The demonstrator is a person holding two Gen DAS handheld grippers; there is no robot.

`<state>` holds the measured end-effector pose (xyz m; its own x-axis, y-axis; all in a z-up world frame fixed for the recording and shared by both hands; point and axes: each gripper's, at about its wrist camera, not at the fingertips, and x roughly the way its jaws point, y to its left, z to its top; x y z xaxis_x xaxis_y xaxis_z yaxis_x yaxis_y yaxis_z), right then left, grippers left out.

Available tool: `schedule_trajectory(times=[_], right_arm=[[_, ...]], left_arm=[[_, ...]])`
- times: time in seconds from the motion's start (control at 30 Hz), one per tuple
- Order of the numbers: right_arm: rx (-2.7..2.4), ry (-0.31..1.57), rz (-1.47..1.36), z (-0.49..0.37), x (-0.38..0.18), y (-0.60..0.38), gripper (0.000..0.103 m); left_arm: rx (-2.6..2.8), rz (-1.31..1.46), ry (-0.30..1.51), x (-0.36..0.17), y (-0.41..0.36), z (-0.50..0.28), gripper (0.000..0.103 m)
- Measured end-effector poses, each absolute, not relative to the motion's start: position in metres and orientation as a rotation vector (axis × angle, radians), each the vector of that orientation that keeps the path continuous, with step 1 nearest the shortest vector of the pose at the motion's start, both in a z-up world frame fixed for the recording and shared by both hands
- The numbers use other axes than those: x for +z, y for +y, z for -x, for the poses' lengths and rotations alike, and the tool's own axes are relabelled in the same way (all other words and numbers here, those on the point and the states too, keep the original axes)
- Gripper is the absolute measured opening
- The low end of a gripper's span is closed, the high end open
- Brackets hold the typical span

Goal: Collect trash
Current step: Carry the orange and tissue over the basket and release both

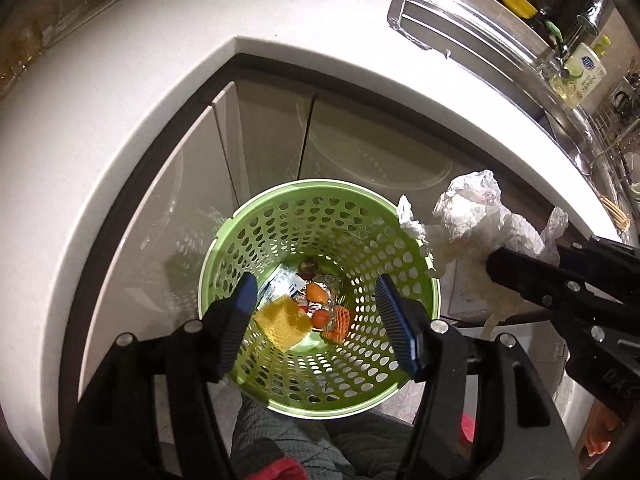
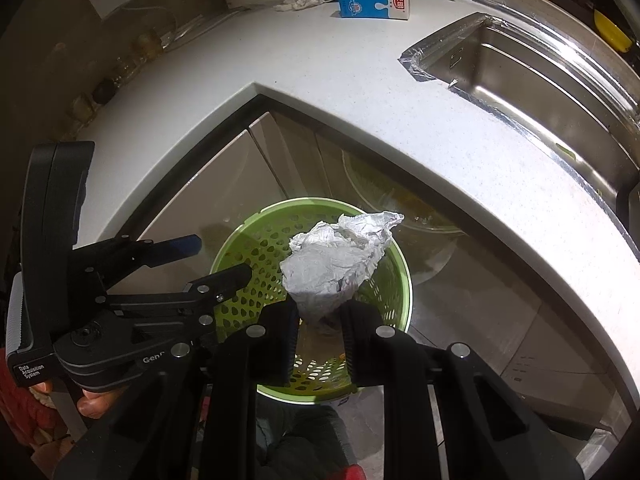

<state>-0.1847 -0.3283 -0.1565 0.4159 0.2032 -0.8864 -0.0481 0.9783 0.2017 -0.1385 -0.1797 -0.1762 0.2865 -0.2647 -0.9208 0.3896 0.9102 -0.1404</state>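
Observation:
A green perforated bin (image 1: 256, 236) stands on the floor below the counter corner. In it lie a yellow sponge (image 1: 282, 322), orange bits and foil. My left gripper (image 1: 316, 312) is open and empty above the bin. My right gripper (image 2: 318, 332) is shut on a crumpled white paper wad (image 2: 336, 258) and holds it over the bin (image 2: 248, 248). The wad (image 1: 476, 216) also shows in the left wrist view at the bin's right rim. The left gripper (image 2: 220, 256) shows open in the right wrist view.
A white L-shaped counter (image 1: 160, 92) wraps around the bin. A blue milk carton (image 2: 372, 0) and a crumpled tissue (image 2: 300, 0) lie at its back. A steel sink (image 2: 520, 76) is at the right, with a soap bottle (image 1: 584, 72) behind.

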Motion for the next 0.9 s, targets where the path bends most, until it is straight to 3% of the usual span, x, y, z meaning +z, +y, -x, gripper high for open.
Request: schedule_trajectory(times=[0.33,0.4,0.47,0.7,0.83,0.9], right_arm=[[0.24,1.168,-0.103,0.179,-0.164,-0.306,0.024],[0.239,1.196,-0.107,0.176,-0.172,-0.302,0.034],[0.234,1.219,-0.111,0.174,-0.176,-0.298,0.056],[0.215,1.171,-0.066,0.172,-0.16,-0.289,0.071],[0.201,1.13,-0.063,0.168,-0.146,-0.292,0.086],[0.197,1.11,-0.064,0.165,-0.138,-0.295,0.086]], left_arm=[[-0.346,-0.076,1.123,-0.138,-0.145,0.125,0.07],[-0.318,-0.073,1.116,-0.135,-0.139,0.121,0.07],[-0.299,-0.067,1.118,-0.133,-0.134,0.12,0.07],[-0.273,-0.048,1.117,-0.128,-0.121,0.119,0.072],[-0.279,-0.048,1.091,-0.115,-0.12,0.117,0.077],[-0.29,-0.046,1.075,-0.106,-0.121,0.113,0.078]])
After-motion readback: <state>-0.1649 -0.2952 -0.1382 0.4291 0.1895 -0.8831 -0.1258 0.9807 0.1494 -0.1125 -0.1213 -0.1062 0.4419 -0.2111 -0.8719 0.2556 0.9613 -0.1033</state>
